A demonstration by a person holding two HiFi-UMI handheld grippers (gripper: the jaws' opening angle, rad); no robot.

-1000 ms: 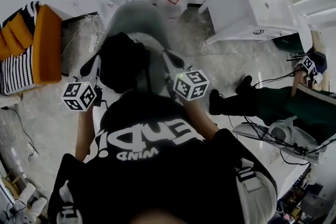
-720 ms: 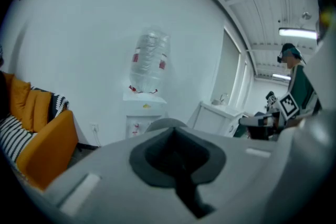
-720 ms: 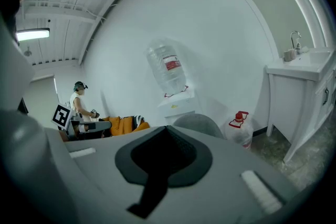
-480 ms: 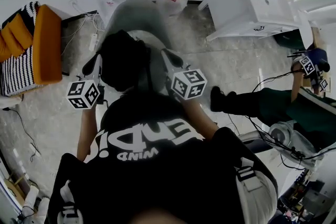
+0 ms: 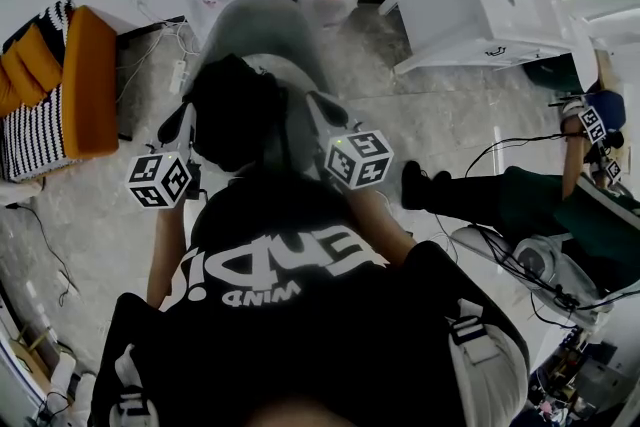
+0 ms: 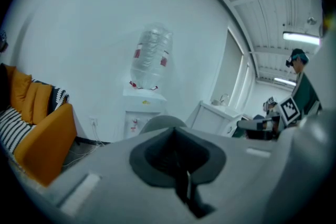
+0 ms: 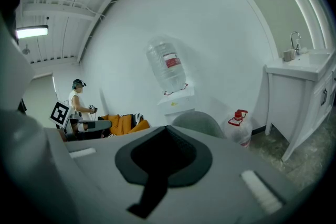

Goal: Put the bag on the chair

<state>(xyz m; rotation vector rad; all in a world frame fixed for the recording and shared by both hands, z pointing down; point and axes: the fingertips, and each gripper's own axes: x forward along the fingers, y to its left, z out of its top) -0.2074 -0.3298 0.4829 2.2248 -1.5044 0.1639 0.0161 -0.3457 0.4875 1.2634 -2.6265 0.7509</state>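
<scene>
The left gripper [image 5: 183, 122] and the right gripper [image 5: 318, 105] are reaching forward in the head view, one on each side of a black bag [image 5: 235, 115]. The bag is hanging over the seat of a grey chair [image 5: 262, 30]; I cannot tell whether it is resting on that seat. An orange sofa [image 5: 85, 80] is standing at the left, a white sink cabinet [image 5: 480, 10] at the upper right, and a person in green [image 5: 545, 200] is showing at the right edge.

In the left gripper view, the left gripper [image 6: 177, 160] is pressing its jaws together, pinching a thin dark strip of the bag [image 6: 184, 189] in the seam. Beyond it, the chair's back [image 6: 163, 122] is rising before a water dispenser [image 6: 149, 60].

In the right gripper view, the right gripper [image 7: 164, 157] is likewise clamping, jaws together on a black strap of the bag [image 7: 151, 194]. The chair [image 7: 198, 122] is standing just beside a red-capped water jug [image 7: 239, 126].
</scene>
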